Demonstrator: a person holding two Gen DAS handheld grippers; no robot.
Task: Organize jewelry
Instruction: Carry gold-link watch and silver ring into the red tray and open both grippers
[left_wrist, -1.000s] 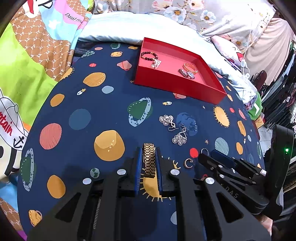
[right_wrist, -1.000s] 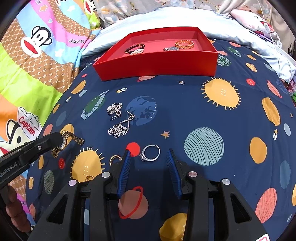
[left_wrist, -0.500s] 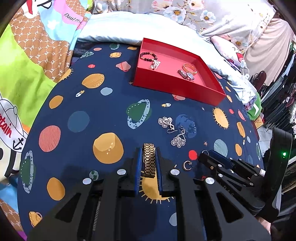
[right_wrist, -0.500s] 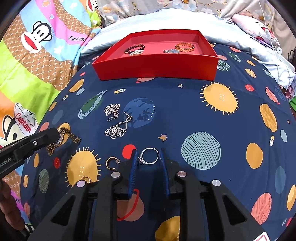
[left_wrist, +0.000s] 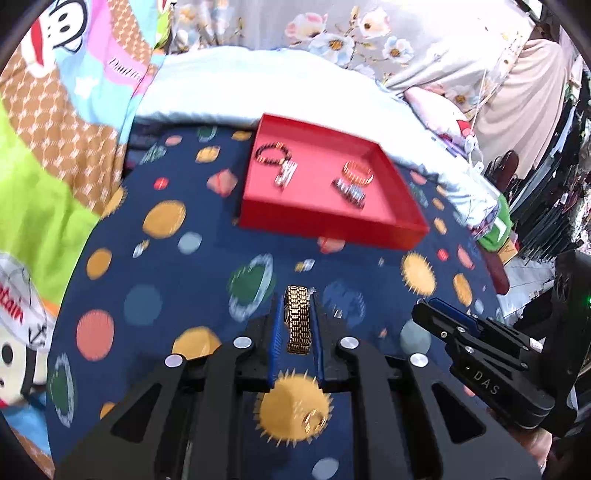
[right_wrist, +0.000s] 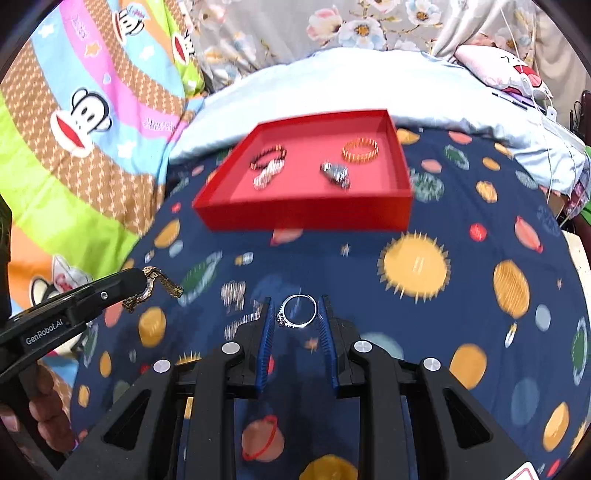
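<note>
My left gripper (left_wrist: 296, 306) is shut on a gold link bracelet (left_wrist: 298, 320) and holds it above the navy planet-print blanket; it also shows in the right wrist view (right_wrist: 155, 286). My right gripper (right_wrist: 297, 308) is shut on a silver ring (right_wrist: 298, 311), lifted off the blanket. The red tray (left_wrist: 325, 227) lies ahead and holds a dark bead bracelet (left_wrist: 272, 152), a silver piece (left_wrist: 285, 174), an orange bangle (left_wrist: 357, 172) and a silver watch-like piece (left_wrist: 351, 192). The right gripper shows at the right of the left wrist view (left_wrist: 436, 310).
Silver filigree earrings (right_wrist: 236, 295) lie blurred on the blanket left of my right gripper. A small gold ring (left_wrist: 314, 421) lies under my left gripper. Cartoon-print bedding (right_wrist: 92, 122) rises at the left, a pale blue pillow (right_wrist: 351, 81) behind the tray.
My right gripper has shut on the silver ring and lifted it. Both grippers have risen and moved toward the red tray, the left still holding the gold bracelet.
</note>
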